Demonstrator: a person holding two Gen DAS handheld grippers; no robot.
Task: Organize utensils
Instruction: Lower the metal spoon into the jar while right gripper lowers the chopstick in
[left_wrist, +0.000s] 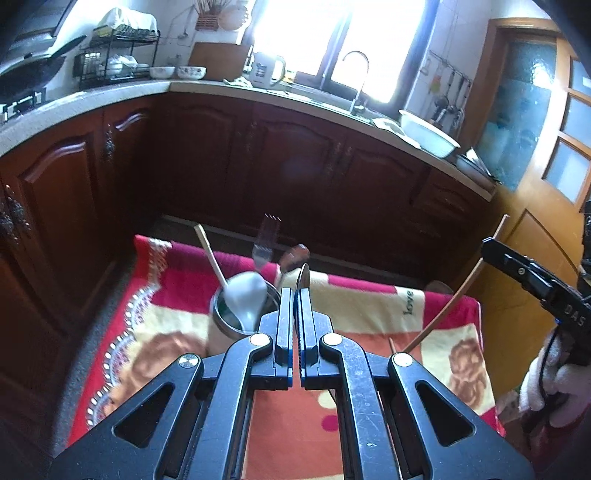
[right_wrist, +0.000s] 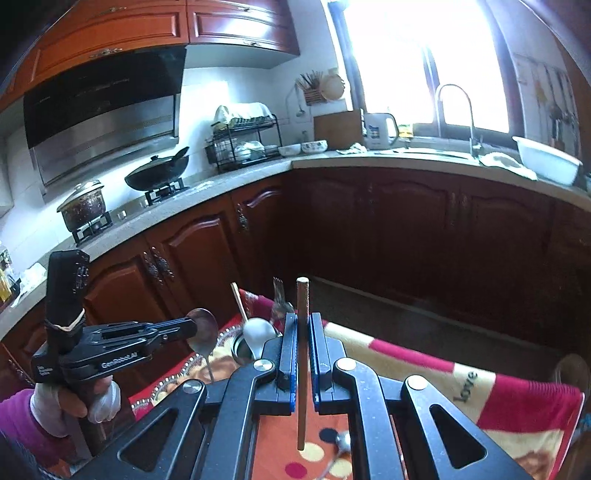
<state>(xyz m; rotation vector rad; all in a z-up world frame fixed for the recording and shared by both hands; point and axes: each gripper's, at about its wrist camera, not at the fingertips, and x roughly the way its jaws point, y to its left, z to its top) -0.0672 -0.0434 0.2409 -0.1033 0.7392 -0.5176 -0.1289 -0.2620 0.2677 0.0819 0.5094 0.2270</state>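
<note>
A: Left gripper (left_wrist: 294, 295) clamped on a steel spoon (right_wrist: 202, 329), bowl up; right gripper (right_wrist: 303, 321) pinching a brown stick (right_wrist: 303, 363) (chopstick, probably), long axis upright.

B: Steel cup (left_wrist: 236, 321) just ahead of and below both, on the blanket (left_wrist: 369, 314); nearer the left; already holding fork (left_wrist: 264, 243), white ladle (left_wrist: 245, 291), wooden handle (left_wrist: 210, 254); round, open-topped, so tip down and lower in.

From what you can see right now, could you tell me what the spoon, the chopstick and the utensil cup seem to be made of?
The spoon in the left claw looks like polished metal: grey and reflective. The chopstick in the right claw seems to be brown wood or bamboo, matte, with a pale end. The utensil cup appears to be steel, with a shiny rim.
</note>
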